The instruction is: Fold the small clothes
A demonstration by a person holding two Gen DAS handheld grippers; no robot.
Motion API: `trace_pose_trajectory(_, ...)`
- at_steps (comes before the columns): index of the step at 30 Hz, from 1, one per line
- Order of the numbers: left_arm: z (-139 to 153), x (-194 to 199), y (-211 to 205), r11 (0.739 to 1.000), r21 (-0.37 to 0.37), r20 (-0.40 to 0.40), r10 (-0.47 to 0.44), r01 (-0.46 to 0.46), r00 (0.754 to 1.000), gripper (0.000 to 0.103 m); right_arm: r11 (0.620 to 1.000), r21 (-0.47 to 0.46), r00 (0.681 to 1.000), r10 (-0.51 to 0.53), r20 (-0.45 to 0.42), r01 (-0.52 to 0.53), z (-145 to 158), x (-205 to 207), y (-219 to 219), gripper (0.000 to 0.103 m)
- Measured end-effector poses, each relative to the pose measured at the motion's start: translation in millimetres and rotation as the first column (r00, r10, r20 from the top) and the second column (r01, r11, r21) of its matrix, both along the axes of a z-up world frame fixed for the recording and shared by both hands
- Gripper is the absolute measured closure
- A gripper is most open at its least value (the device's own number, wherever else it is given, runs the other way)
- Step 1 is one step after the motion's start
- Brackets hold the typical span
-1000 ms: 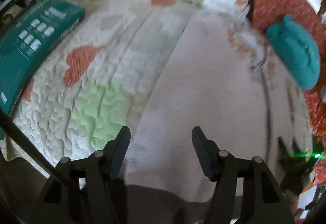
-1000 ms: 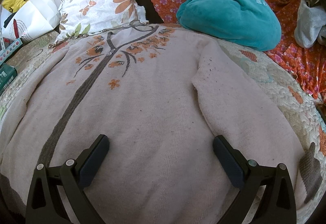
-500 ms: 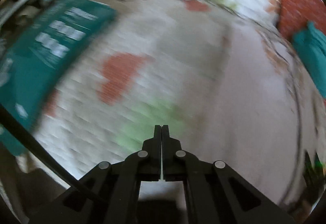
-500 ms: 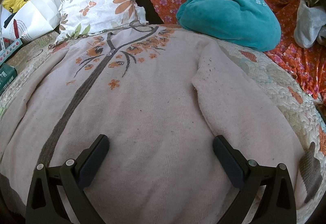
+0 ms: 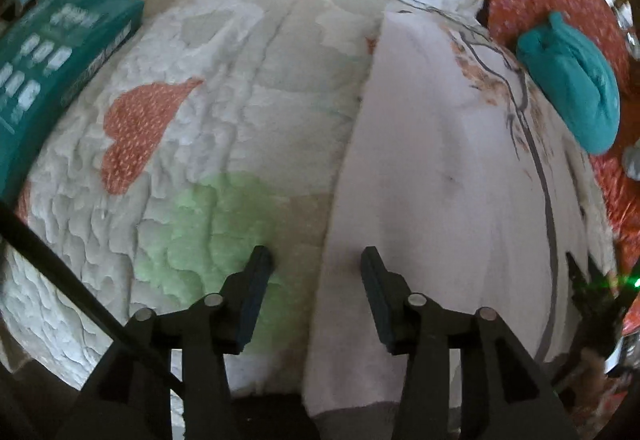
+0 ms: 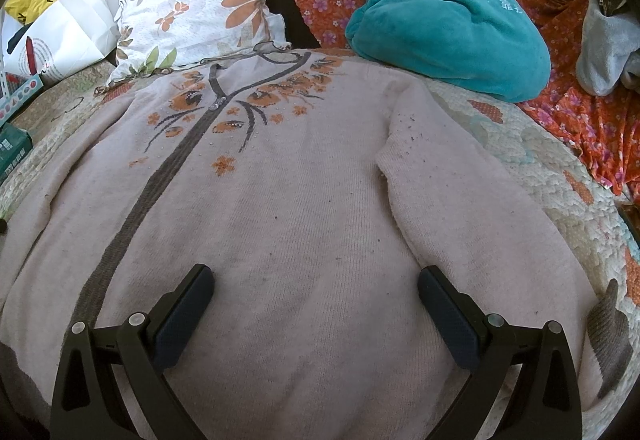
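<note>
A pale pink knit cardigan point(image 6: 304, 208) with a grey zip band and orange flower embroidery lies flat, front up, on a quilted bed cover point(image 5: 192, 144). Its right sleeve point(image 6: 460, 200) lies along the body. My right gripper point(image 6: 316, 292) is open and empty, low over the cardigan's lower front. My left gripper point(image 5: 316, 264) is open and empty, straddling the cardigan's left edge point(image 5: 420, 168), one finger over the quilt's green patch, the other over the knit.
A teal fleece bundle point(image 6: 448, 32) lies on an orange floral cloth point(image 6: 600, 128) at the back right. A floral pillow point(image 6: 192, 12) sits behind the collar. A green box point(image 5: 52, 56) lies on the quilt's left side. White bags point(image 6: 60, 32) stand far left.
My left gripper was open, shut empty while swinging left over the quilt, and is open again at the cardigan's left edge. The right gripper has not moved.
</note>
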State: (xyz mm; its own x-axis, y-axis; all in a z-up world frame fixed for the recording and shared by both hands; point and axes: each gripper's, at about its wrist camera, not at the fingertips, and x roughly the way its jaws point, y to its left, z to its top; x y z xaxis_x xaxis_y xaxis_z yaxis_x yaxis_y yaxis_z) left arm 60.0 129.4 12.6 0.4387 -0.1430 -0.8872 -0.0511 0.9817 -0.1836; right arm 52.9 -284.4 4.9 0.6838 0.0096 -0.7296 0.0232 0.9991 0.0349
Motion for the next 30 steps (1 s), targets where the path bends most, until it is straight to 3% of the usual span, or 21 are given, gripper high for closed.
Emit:
trace_pose_trajectory(1,0,0,-5,1.000,0.027,0.001,-0.008,0.008,1.000,0.066,1.000,0.000,1.000,0.000,0.000,0.000,0,0,0,0.000)
trace_pose_trajectory(2,0,1,-10,0.996,0.087,0.008,0.004,-0.005,1.000,0.088,1.000,0.000,1.000,0.000,0.000,0.000,0,0,0,0.000)
trace_pose_trajectory(3,0,-3,-11,0.995,0.098,0.011,0.006,-0.007,1.000,0.103,1.000,0.000,1.000,0.000,0.000,0.000,0,0,0,0.000)
trace_pose_trajectory(5,1,-2,-7,0.999,0.050,0.008,0.018,-0.018,1.000,0.103,1.000,0.000,1.000,0.000,0.001,0.000,0,0,0,0.000)
trace_pose_trajectory(11,12,-9,21,0.994,0.061,0.041,0.093,-0.095,0.995,0.103,1.000,-0.002,1.000,0.000,0.002,0.000,0,0,0,0.000)
trace_pose_trajectory(14,17,-9,38,0.993,-0.092,0.014,0.079,-0.077,0.997,0.103,1.000,-0.002,1.000,0.000,0.002,0.000,0,0,0,0.000)
trace_pose_trajectory(16,18,-15,38,0.990,-0.136,0.004,0.043,-0.042,0.999,0.099,1.000,-0.003,1.000,0.000,0.003,0.000,1,0,-1,0.000)
trace_pose_trajectory(18,13,-20,34,0.985,-0.170,-0.020,0.012,-0.015,1.000,0.076,1.000,-0.003,1.000,0.000,0.003,0.000,1,0,0,0.000)
trace_pose_trajectory(20,5,-25,32,0.976,-0.216,-0.042,-0.005,-0.004,0.999,0.065,1.000,-0.003,1.000,0.000,0.003,0.000,1,0,-1,0.000)
trace_pose_trajectory(24,-13,-36,25,0.949,-0.317,-0.105,-0.031,-0.004,0.994,0.065,1.000,-0.003,1.000,0.000,0.004,0.000,1,0,0,0.000)
trace_pose_trajectory(26,-18,-48,16,0.944,-0.330,-0.110,-0.051,0.012,0.993,0.066,1.000,-0.004,1.000,0.000,0.004,0.000,1,0,0,0.000)
trace_pose_trajectory(28,-21,-56,8,0.949,-0.316,-0.116,-0.048,0.008,0.992,0.092,1.000,-0.004,1.000,0.000,0.004,0.000,0,0,0,0.000)
trace_pose_trajectory(30,-22,-62,3,0.953,-0.303,-0.110,-0.020,-0.014,0.994,0.097,1.000,-0.005,1.000,0.000,0.004,0.000,0,0,0,0.000)
